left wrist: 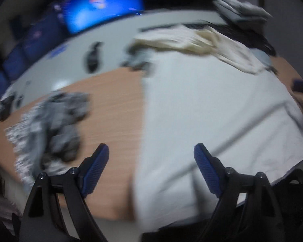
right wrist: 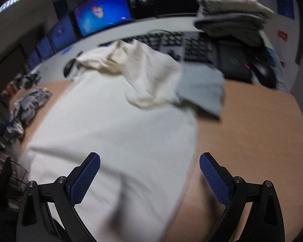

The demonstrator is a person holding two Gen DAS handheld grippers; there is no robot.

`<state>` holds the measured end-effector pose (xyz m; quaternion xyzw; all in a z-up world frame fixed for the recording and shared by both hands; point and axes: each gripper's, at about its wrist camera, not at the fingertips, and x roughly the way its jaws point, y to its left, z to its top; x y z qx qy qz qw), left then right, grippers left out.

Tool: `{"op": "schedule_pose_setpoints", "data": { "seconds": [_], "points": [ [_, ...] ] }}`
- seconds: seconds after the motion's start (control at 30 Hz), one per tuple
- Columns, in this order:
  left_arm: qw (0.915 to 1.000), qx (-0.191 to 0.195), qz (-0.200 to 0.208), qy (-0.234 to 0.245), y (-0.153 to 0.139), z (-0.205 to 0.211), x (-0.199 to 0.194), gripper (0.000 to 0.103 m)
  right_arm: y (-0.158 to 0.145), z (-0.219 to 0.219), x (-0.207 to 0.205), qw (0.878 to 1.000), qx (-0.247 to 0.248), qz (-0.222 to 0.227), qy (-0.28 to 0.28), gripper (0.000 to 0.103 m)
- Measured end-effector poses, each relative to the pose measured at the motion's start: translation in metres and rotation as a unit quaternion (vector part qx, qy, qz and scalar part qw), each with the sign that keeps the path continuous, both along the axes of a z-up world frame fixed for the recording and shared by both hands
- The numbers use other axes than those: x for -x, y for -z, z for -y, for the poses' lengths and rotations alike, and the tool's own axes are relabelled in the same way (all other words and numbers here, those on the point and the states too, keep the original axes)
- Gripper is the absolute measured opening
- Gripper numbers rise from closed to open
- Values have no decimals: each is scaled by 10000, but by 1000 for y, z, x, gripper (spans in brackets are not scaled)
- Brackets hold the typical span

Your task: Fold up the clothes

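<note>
A: Start with the biggest thing. What carries it all?

B: The bench [right wrist: 252,125], wood-toned on the near half and pale grey further back, where a keyboard [right wrist: 171,44] and a lit monitor [right wrist: 103,18] stand.

A: And the garment to fold?

B: A large white garment [left wrist: 212,111] lies spread flat across the near half of the bench, its near hem hanging over the front edge. A cream garment [right wrist: 143,74] is heaped on its far end, with a grey-blue piece [right wrist: 202,92] just beside that. I cannot tell whether the grey-blue piece is a sleeve or a separate cloth.

A: Other clothes?

B: A crumpled grey patterned garment [left wrist: 56,125] lies on the wood to the left, apart from the white one, and a folded stack [right wrist: 232,14] sits at the far right, behind the keyboard.

A: The tools?

B: Both spread wide, nothing between the pads. The left tool [left wrist: 151,171] hangs over the white garment's left edge; the right tool [right wrist: 149,179] hangs over its right edge near the hem.

A: How will it handle?

B: I'd judge it light, soft and limp. It should sag and crease wherever it is unsupported, and drag on the wood. Pinching the two near corners at the hem, one per tool, looks best. The cream garment probably needs clearing first.
</note>
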<state>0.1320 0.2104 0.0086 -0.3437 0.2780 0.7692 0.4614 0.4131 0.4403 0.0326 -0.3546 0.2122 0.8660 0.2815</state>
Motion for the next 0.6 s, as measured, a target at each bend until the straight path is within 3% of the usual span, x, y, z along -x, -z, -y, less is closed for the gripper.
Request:
{"op": "schedule_pose_setpoints", "data": {
  "seconds": [0.1,0.27,0.3,0.33,0.43,0.53,0.6],
  "points": [
    [9976,-49,680,95,22,-32,11,87,-7,-15,37,9983,-446,335,-137,99],
    [9970,-111,771,-29,40,-53,13,87,-15,-28,103,9840,-1314,1006,-656,97],
    [9972,-123,732,-24,44,-54,12,87,-14,-28,119,9789,-1446,1150,-868,87],
    [9977,-137,661,-2,46,-55,11,95,-11,-28,134,9737,-1488,1336,-1090,74],
    [9986,-203,490,44,54,-56,9,102,12,-40,173,9597,-1318,2008,-1458,46],
    [9982,-341,491,28,56,-51,11,103,24,-58,186,9595,-1119,2167,-1409,47],
    [9981,-425,453,40,57,-47,10,103,24,-68,184,9606,-966,2184,-1420,56]
  ]
}}
